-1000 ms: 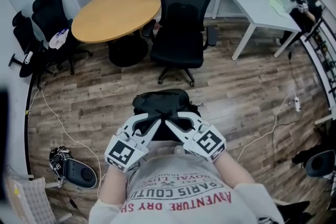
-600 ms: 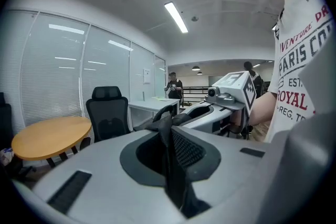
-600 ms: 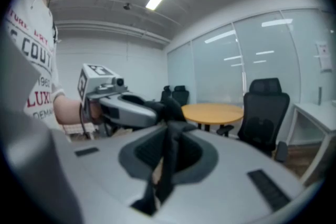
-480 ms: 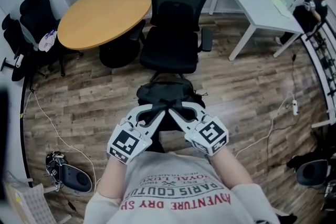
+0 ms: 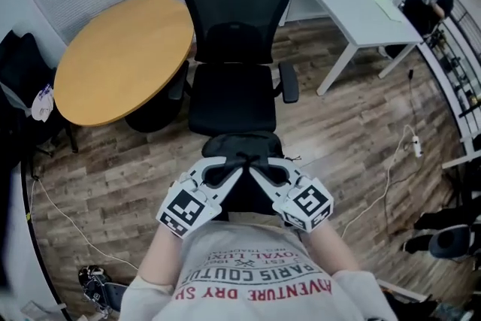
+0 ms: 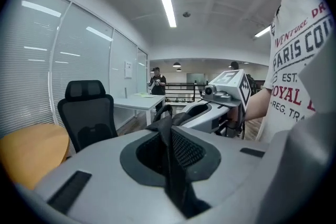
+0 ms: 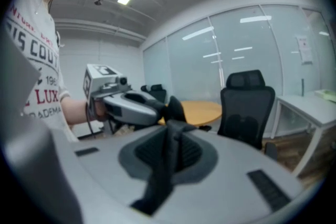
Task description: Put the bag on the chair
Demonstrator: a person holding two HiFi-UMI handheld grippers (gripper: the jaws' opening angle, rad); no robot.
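Observation:
A black bag [image 5: 242,146] hangs in front of the person, carried by both grippers just before the seat of a black office chair [image 5: 230,98]. My left gripper [image 5: 225,171] is shut on one black strap [image 6: 170,160] of the bag, which runs up between its jaws. My right gripper [image 5: 254,171] is shut on another black strap [image 7: 167,157] in the same way. The two grippers meet tip to tip over the bag. In the left gripper view the chair [image 6: 89,113] stands at the left, and in the right gripper view the chair [image 7: 247,107] stands at the right.
A round wooden table [image 5: 120,60] stands left of the chair. A white desk [image 5: 353,4] is at the back right, with a person [image 5: 425,0] beyond it. Cables [image 5: 391,169] lie on the wooden floor at the right. Dark chairs [image 5: 22,79] stand at the far left.
The person has walked forward with the bag held by both grippers. The office chair is now much nearer, its seat right in front of the bag. Both grips are unchanged.

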